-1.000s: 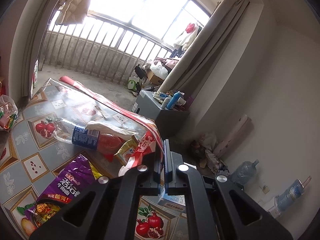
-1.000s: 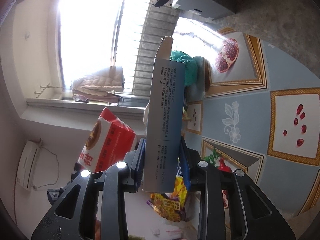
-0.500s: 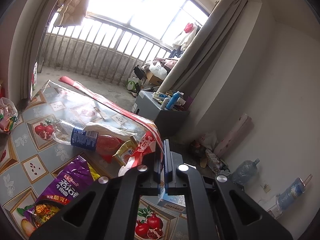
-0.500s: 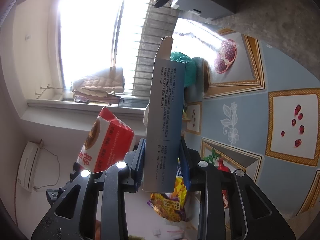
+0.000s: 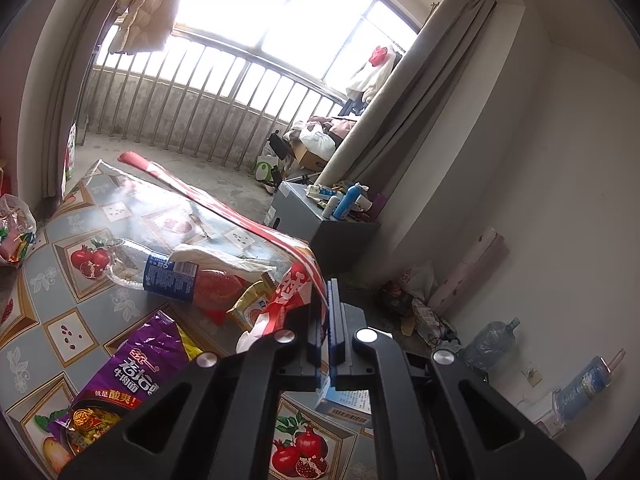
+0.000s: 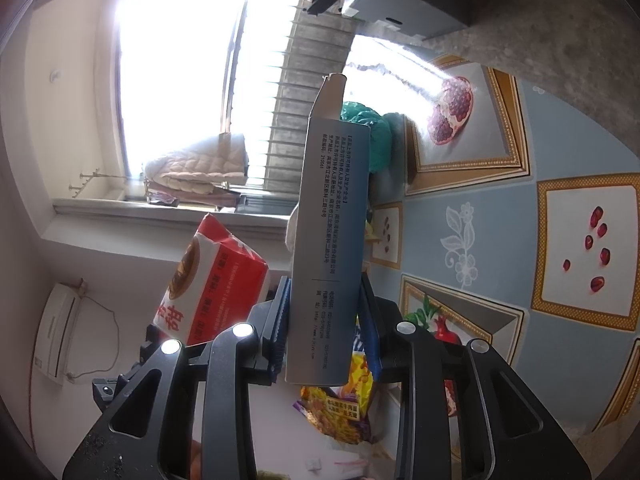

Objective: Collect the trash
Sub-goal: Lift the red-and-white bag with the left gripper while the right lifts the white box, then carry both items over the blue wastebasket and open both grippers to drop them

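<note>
My left gripper [image 5: 328, 308] is shut on the rim of a red and white plastic bag [image 5: 224, 210], holding it up over the table. The bag also shows in the right wrist view [image 6: 212, 280]. Through the bag's clear side I see a plastic bottle [image 5: 168, 274] and a yellow wrapper [image 5: 252, 304]. A purple noodle packet [image 5: 120, 384] lies on the table at the lower left. My right gripper [image 6: 324, 312] is shut on a tall grey-blue cardboard box [image 6: 332, 232], held above the table beside the bag. The box's end shows under the left gripper [image 5: 348, 400].
The table has a blue fruit-patterned cloth [image 6: 472, 240]. A green plastic bag [image 6: 372, 136] lies at its far side. A clear bag of snacks [image 5: 12, 224] sits at the left edge. A grey cabinet [image 5: 316, 224] with bottles stands beyond the table.
Nothing has visibly moved beyond a slight drift of both grippers; both keep their hold.
</note>
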### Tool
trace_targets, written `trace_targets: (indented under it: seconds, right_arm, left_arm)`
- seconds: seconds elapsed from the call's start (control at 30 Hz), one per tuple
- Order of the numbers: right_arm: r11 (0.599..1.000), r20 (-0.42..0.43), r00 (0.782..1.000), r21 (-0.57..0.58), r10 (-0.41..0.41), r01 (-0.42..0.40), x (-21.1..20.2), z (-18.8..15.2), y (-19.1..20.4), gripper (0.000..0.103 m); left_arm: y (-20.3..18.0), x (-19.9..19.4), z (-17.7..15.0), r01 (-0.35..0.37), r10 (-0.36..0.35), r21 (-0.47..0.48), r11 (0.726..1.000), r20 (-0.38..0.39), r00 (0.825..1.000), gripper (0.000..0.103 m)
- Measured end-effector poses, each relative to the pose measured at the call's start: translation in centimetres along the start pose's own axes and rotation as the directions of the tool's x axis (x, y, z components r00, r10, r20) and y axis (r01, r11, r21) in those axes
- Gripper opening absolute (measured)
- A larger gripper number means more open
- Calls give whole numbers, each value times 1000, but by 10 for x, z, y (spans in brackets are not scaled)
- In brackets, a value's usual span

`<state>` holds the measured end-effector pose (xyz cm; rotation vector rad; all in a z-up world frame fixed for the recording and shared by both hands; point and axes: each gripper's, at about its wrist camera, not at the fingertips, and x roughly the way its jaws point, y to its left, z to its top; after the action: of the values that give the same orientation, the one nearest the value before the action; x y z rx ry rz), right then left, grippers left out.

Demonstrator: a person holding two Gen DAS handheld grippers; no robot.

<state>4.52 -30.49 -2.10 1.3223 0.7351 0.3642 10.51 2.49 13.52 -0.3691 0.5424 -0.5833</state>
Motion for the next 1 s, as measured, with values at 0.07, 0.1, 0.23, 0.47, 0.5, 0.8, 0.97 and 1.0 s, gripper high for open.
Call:
trace_targets:
  seconds: [0.07, 0.1, 0.23, 0.47, 0.5, 0.8, 0.97, 1.0]
  right_arm:
    - [1000, 0, 1000, -1, 0, 0, -1, 0, 0, 29]
    - [1000, -1, 1000, -1, 0, 0, -1, 0, 0, 29]
    - [1000, -10, 1000, 12, -1, 1, -2, 0, -3, 29]
    - [1000, 23, 1000, 24, 4, -5, -22, 6, -4, 29]
    - [1000, 35, 999, 21, 6, -6, -28, 8, -4, 29]
    - [1000, 257, 966, 19, -21, 17, -125, 31, -15, 29]
    - [995, 405, 909, 54, -100, 86, -198, 38, -39, 29]
    - [992, 428, 895, 64, -124, 107, -211, 39, -45, 29]
  left_arm:
    - [-1, 0, 0, -2, 2, 3, 1000, -1, 1000, 2]
    - [0, 0, 0, -3, 3, 4, 1000, -3, 1000, 2]
    - [-7, 4, 1, -12, 12, 37, 999, -11, 1000, 2]
    - [-37, 27, -2, 32, -26, 99, 995, -54, 998, 2]
    - [-43, 31, -3, 42, -36, 109, 993, -62, 997, 2]
    - [-126, 87, -15, 196, -167, 183, 963, -164, 972, 2]
    - [-187, 143, -37, 290, -221, 192, 937, -314, 923, 2]
    - [-200, 157, -43, 308, -229, 189, 932, -351, 908, 2]
